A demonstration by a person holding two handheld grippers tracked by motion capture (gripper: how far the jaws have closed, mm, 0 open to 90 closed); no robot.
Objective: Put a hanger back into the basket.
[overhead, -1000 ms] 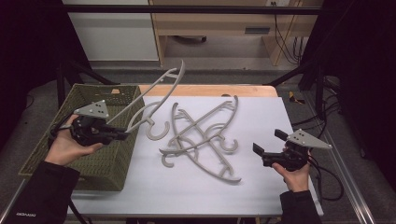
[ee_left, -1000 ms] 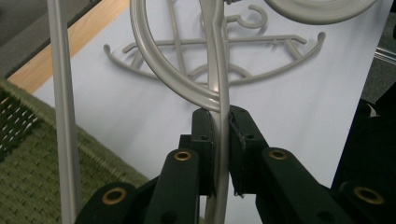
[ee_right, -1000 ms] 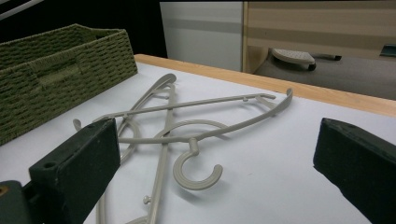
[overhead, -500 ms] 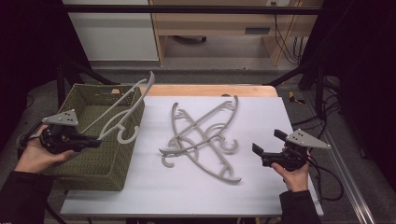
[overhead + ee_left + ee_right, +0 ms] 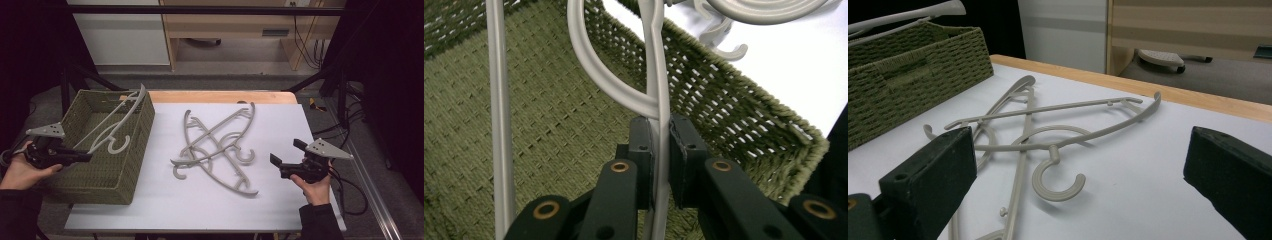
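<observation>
Left gripper view: the left gripper [image 5: 660,165] has its jaws clamped narrow on the thin neck of a grey hanger [image 5: 116,125], which slants above the green woven basket [image 5: 131,165] at the table's left edge, its far end poking over the basket's back rim. Judging by this, the step is dropping it in; next comes lowering, then releasing. The right gripper [image 5: 1078,170] hovers wide and empty near the table's right edge, facing 2 crossed hangers [image 5: 215,145] mid-table.
</observation>
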